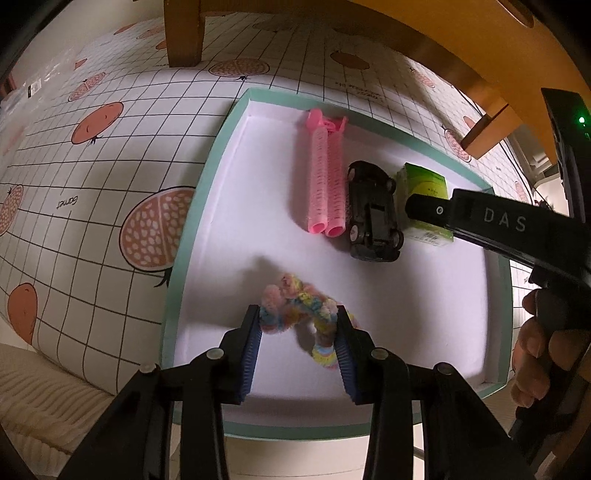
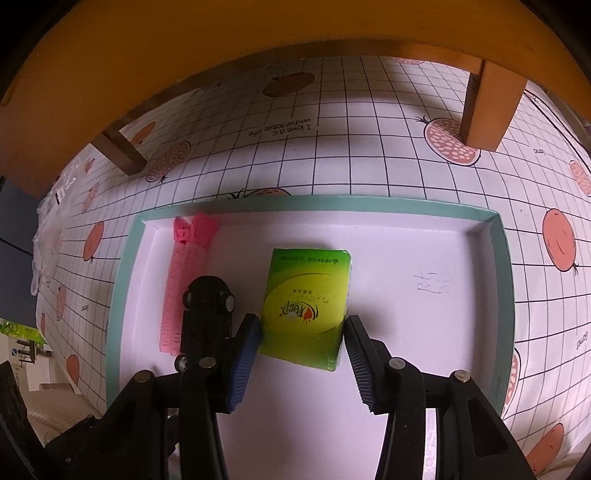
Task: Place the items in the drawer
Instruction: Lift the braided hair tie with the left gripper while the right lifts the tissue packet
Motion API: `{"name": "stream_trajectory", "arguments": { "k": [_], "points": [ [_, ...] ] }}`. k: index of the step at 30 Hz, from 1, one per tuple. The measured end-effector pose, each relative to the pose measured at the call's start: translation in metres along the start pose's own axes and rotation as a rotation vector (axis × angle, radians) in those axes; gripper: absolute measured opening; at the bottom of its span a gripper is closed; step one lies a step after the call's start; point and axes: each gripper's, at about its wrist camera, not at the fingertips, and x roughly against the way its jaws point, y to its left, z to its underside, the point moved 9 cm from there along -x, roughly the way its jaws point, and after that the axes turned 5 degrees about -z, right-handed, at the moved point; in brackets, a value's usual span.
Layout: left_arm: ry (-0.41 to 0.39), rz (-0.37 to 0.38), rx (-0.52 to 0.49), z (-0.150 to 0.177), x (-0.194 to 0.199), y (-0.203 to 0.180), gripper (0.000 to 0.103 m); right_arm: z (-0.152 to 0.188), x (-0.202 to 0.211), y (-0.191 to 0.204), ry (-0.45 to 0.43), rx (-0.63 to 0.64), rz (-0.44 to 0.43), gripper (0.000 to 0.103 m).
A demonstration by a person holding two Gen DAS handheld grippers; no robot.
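The right gripper (image 2: 301, 328) hides the near edge of the green pack (image 2: 308, 306); its pads flank the pack, and contact seems likely on the left pad only, so a grip cannot be told. The left gripper (image 1: 299, 325), pointing steeply down, is narrowed around the fuzzy ring (image 1: 299, 314), pads touching it at lower centre. Pink rollers (image 1: 325, 184) and a black car (image 1: 373, 214) lie mid-frame in the drawer (image 1: 207, 184), on a fruit-print cloth (image 1: 92, 166) beneath a wooden table (image 2: 258, 33).
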Motion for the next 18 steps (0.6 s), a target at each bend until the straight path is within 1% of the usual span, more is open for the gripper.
{"name": "stream_trajectory", "arguments": {
  "k": [8, 18],
  "points": [
    [-0.008, 0.026, 0.027, 0.0, 0.001, 0.002, 0.036, 0.013, 0.005, -0.006, 0.01, -0.02, -0.039, 0.049],
    [-0.02, 0.032, 0.02, -0.002, 0.002, 0.001, 0.034, 0.057, 0.023, -0.013, 0.022, -0.032, -0.08, 0.049]
  ]
}}
